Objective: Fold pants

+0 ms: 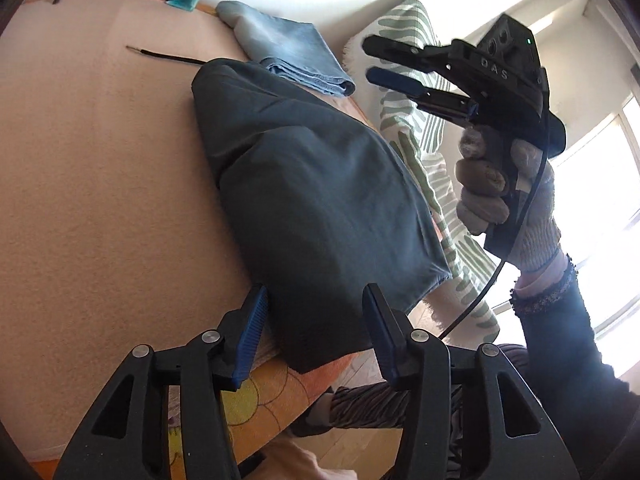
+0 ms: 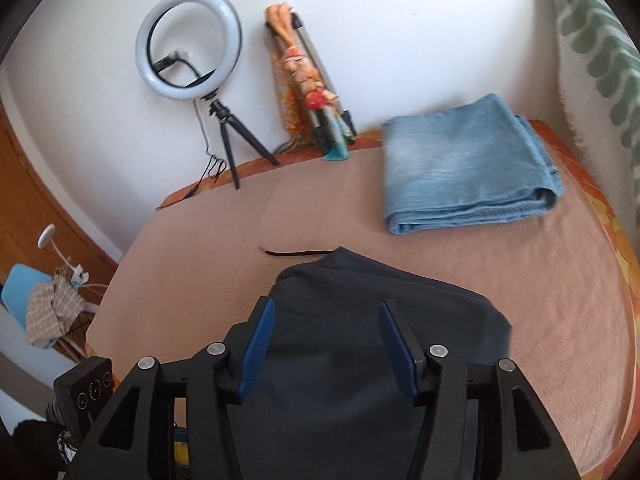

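Two garments lie on the pink bed cover (image 2: 540, 292): dark pants (image 1: 312, 200), folded, at the near edge, and folded jeans (image 2: 464, 172) further back. Left gripper (image 1: 316, 316) and right gripper (image 2: 326, 344) both hover with jaws apart, gripping nothing. A black cord (image 2: 296, 253) pokes from the pants.

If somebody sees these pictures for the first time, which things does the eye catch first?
The dark folded pants fill the middle of the pink bed cover, between the open fingers of both grippers. Behind them lie folded light-blue jeans near the wall. A white ring light on a tripod stands against the wall at the left.
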### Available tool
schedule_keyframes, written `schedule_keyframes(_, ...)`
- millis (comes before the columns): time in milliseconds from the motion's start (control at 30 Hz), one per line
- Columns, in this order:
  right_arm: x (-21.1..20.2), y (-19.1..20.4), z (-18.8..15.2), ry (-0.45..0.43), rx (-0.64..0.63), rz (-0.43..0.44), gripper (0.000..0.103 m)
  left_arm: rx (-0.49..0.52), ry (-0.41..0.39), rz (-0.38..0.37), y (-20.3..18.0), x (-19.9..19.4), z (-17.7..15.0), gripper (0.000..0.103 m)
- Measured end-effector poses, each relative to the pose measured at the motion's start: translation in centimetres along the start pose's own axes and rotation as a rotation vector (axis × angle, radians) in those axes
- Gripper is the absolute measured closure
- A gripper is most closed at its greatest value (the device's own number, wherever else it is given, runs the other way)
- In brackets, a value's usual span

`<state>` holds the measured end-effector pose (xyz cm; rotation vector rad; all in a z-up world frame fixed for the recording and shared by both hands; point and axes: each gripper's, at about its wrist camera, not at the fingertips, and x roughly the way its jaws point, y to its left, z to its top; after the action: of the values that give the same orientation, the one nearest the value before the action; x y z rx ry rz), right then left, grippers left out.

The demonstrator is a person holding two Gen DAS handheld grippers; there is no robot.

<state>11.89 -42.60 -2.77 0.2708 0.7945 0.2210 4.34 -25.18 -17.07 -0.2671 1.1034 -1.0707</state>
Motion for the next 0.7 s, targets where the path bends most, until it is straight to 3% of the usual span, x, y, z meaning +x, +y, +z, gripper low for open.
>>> schedule_keyframes(200,8.2,4.6,3.7,0.185,-0.161,0.015,0.042,0.063,0.023,0.003,-0.9,1.6,0.0,0.057)
schedule_keyframes(300,12.0,5.6,4.3,0.26,-0.238,-0.033,0.042,0.053,0.024,-0.021,-0.8,1.8,0.3,0.057)
schedule_keyframes(400,15.4,5.7,4.2,0.362,-0.296,-0.015,0.042,0.073,0.026,-0.02,-0.6,1.6,0.4,0.058)
schedule_keyframes(567,18.4,5.2,3.5,0.406,-0.355,-0.049,0.043,0.091,0.032,-0.018,-0.6,1.7,0.4,0.064)
schedule_keyframes(600,18.8,5.0,3.3,0.41,-0.36,-0.053,0.047,0.09,0.033,-0.018,-0.6,1.5,0.3,0.064)
schedule_keyframes(633,19.0,4.9,3.2,0.417,-0.362,-0.058,0.06,0.088,0.033,-0.019,-0.5,1.5,0.3,0.065)
schedule_keyframes(667,19.2,4.9,3.1,0.419,-0.367,-0.067,0.065,0.087,0.034,-0.019,-0.4,1.4,0.3,0.067)
schedule_keyframes(700,19.0,4.9,3.1,0.405,-0.376,-0.064,0.077,0.091,0.033,-0.019,-0.4,1.3,0.3,0.069)
